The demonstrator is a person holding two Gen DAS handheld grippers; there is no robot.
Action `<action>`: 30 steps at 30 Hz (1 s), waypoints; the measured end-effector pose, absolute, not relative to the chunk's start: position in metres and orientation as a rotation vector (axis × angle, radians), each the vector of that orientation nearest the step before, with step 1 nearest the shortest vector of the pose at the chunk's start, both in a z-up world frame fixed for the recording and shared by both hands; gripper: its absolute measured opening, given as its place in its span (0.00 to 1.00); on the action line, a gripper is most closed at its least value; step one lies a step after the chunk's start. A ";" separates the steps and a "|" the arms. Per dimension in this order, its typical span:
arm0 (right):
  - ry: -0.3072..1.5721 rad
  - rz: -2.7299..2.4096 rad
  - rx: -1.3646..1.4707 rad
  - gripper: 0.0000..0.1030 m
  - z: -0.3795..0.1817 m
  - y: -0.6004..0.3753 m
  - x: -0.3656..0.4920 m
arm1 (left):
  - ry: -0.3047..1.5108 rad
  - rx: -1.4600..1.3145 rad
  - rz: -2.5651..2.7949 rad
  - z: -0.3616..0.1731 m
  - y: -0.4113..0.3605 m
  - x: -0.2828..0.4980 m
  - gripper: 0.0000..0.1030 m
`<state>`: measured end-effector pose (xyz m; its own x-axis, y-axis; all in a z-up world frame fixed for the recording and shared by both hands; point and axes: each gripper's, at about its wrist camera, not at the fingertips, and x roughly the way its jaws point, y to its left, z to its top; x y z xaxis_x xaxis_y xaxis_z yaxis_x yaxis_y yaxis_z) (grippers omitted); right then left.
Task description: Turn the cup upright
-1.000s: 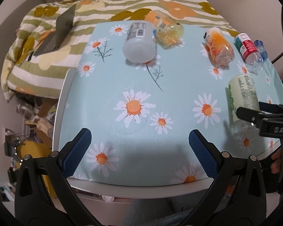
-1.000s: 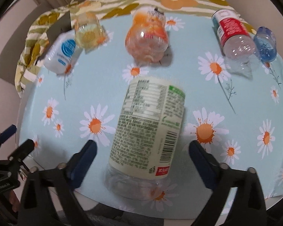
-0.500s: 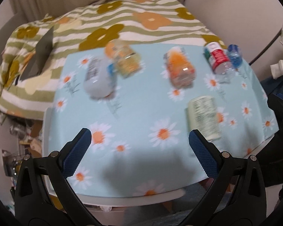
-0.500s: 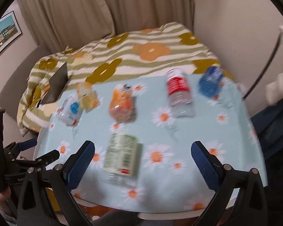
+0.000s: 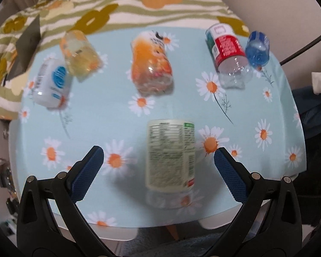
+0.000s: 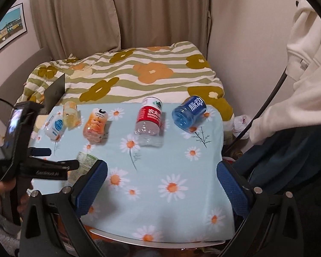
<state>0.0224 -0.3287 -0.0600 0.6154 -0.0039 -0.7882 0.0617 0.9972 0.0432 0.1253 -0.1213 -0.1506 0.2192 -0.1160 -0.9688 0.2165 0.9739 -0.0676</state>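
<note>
cup (image 5: 170, 156) on side, left gripper (image 5: 158, 167) open

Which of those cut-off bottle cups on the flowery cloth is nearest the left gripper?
The pale green-labelled cup, lying just ahead of the open left gripper. The white, yellow, orange, red and blue ones all lie along the far edge.

**A bedroom at home**

A bed (image 6: 126, 79) under a striped, flower-print quilt sits against beige curtains (image 6: 117, 12), with a framed picture (image 6: 8, 27) on the wall. A small table (image 6: 160, 160) with a daisy-print cloth stands at its foot, with clothing (image 6: 306, 68) hanging beside it
</note>
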 end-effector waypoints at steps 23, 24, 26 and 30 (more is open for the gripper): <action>0.986 0.091 0.153 0.99 -0.119 -0.361 0.040 | 1.553 0.072 -0.219 -0.213 -0.140 0.158 0.66; 0.986 0.090 0.154 0.99 -0.118 -0.361 0.040 | 1.554 0.065 -0.221 -0.214 -0.140 0.157 0.65; 0.985 0.086 0.151 0.99 -0.117 -0.361 0.041 | 1.549 0.049 -0.229 -0.213 -0.139 0.156 0.64; 0.983 0.082 0.147 0.99 -0.114 -0.360 0.040 | 1.535 0.026 -0.245 -0.209 -0.131 0.152 0.64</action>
<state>0.0397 -0.3601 -0.1143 0.5526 0.1357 -0.8223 -0.0029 0.9870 0.1609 0.1519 -0.1314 -0.2089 0.0164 -0.1411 -0.9899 0.1739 0.9753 -0.1361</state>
